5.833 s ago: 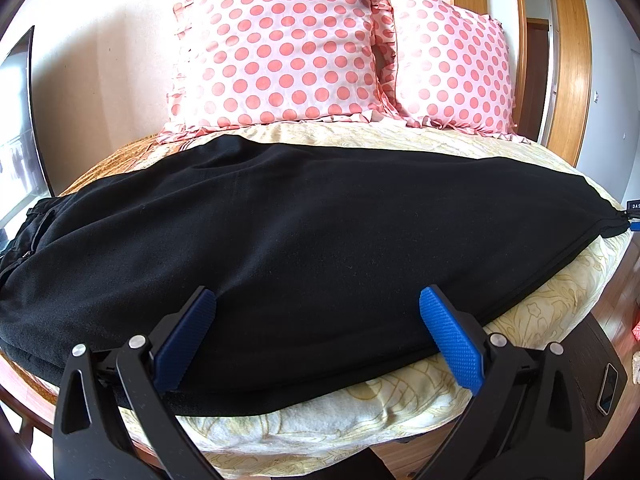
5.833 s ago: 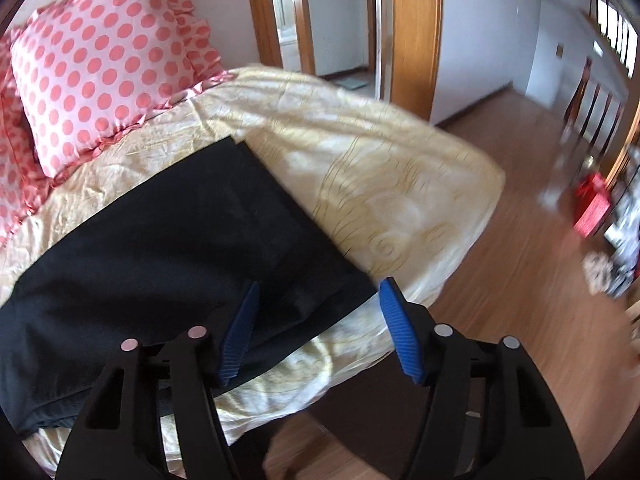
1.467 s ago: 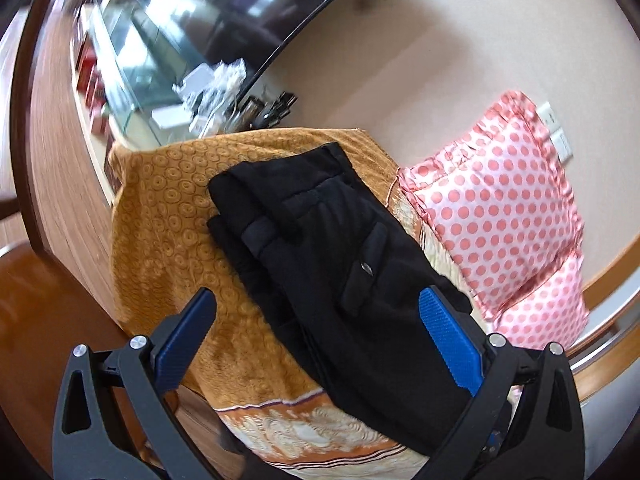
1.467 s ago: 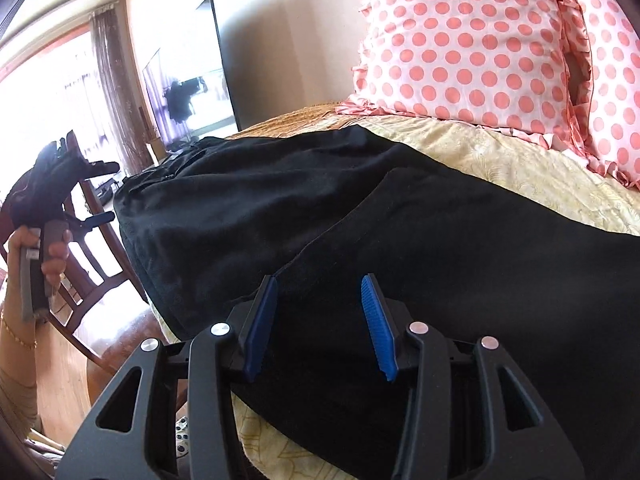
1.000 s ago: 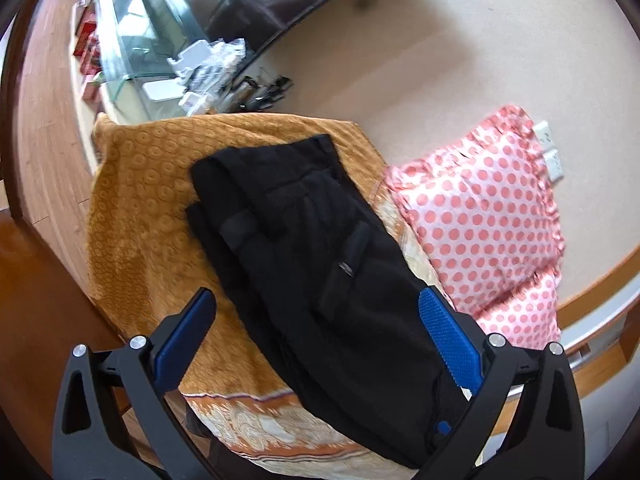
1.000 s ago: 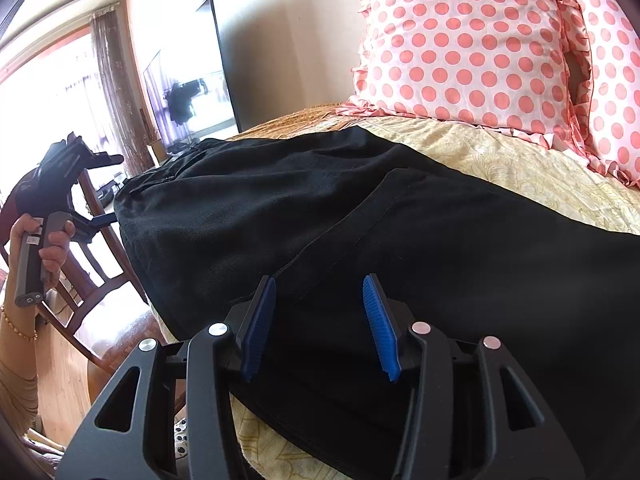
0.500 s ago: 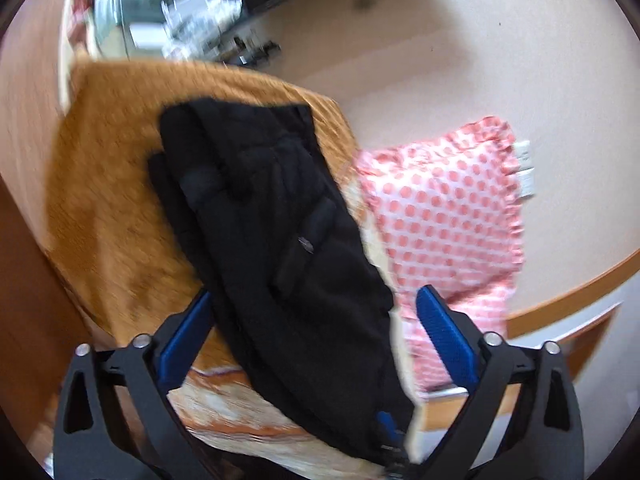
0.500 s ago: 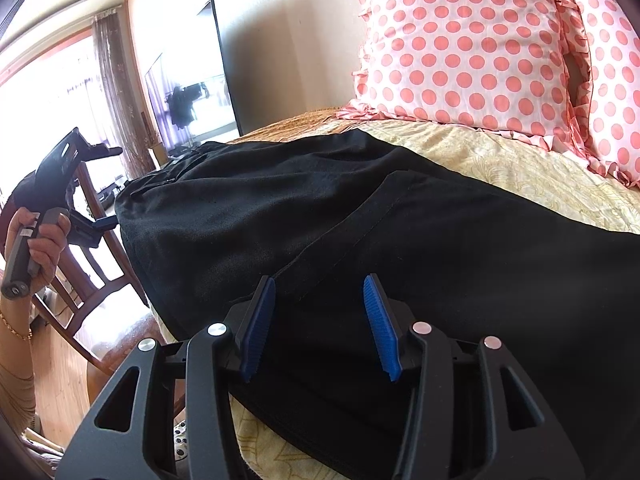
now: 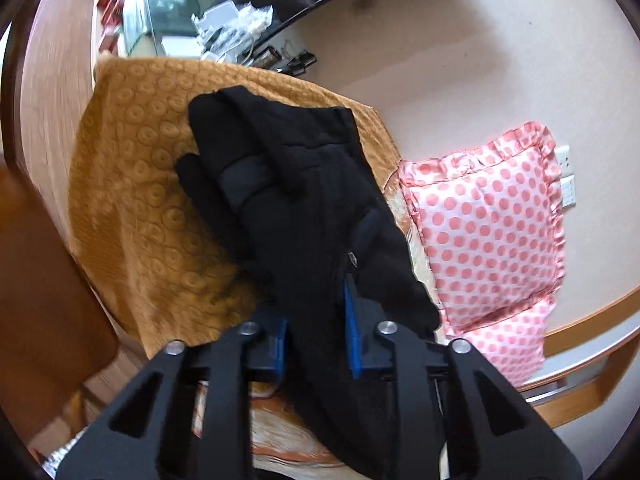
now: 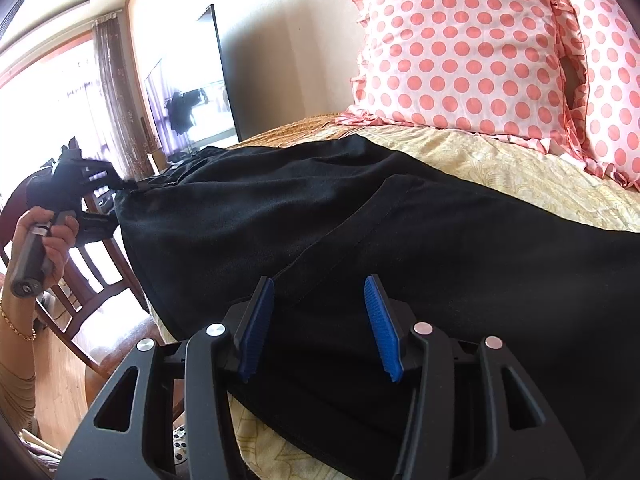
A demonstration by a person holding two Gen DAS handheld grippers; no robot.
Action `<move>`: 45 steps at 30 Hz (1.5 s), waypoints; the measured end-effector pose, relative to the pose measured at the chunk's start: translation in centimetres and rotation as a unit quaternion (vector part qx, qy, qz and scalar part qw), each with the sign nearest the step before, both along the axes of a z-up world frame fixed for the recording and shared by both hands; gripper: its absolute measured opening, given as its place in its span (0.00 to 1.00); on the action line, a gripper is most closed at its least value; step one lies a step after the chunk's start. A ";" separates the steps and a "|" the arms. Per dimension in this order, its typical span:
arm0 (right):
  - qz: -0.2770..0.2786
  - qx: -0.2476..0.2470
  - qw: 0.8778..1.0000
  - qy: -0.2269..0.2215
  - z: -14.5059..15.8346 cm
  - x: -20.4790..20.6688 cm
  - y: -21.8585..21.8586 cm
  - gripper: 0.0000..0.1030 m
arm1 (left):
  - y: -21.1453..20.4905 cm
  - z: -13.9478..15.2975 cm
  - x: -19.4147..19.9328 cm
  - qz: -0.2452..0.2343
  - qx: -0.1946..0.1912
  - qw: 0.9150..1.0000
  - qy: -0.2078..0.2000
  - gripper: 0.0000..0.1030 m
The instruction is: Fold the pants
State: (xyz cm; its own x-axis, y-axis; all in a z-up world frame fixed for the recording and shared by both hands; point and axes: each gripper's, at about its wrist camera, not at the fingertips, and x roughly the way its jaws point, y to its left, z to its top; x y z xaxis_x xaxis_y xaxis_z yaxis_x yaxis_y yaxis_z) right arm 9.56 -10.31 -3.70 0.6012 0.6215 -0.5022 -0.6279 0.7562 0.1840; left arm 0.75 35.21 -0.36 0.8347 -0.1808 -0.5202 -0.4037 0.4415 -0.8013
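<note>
Black pants (image 10: pixel 400 232) lie along the bed, folded lengthwise. In the left wrist view my left gripper (image 9: pixel 316 340) is shut on the waist end of the pants (image 9: pixel 304 200), with cloth bunched between its blue pads. In the right wrist view the left gripper (image 10: pixel 116 188) shows at the far left, held in a hand at the waistband. My right gripper (image 10: pixel 320 324) is open, its blue pads apart just above the pants near the front edge of the bed.
Pink polka-dot pillows (image 10: pixel 460 48) lean on the wall at the back of the bed. The bed has a cream sheet (image 10: pixel 520 172) and an orange cover (image 9: pixel 132 184). A wooden chair (image 10: pixel 92 256) stands at the left end. A television (image 10: pixel 192 88) stands behind.
My left gripper has closed in on the waist end of the pants and shut on the cloth. My right gripper has stayed open in place.
</note>
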 end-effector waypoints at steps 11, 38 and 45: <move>-0.053 0.077 0.995 -0.017 3.1 -2.0 -7.7 0.71 | -9.2 9.3 1.7 -0.044 0.271 0.960 -0.055 0.16; -0.313 0.113 0.943 -0.003 0.8 -6.7 -27.7 0.71 | -49.3 8.1 4.8 -0.401 0.429 0.787 -0.190 0.14; -0.335 0.112 0.935 -0.012 1.1 -7.0 -28.7 0.71 | -56.7 2.8 2.5 -0.459 0.599 0.638 -0.153 0.29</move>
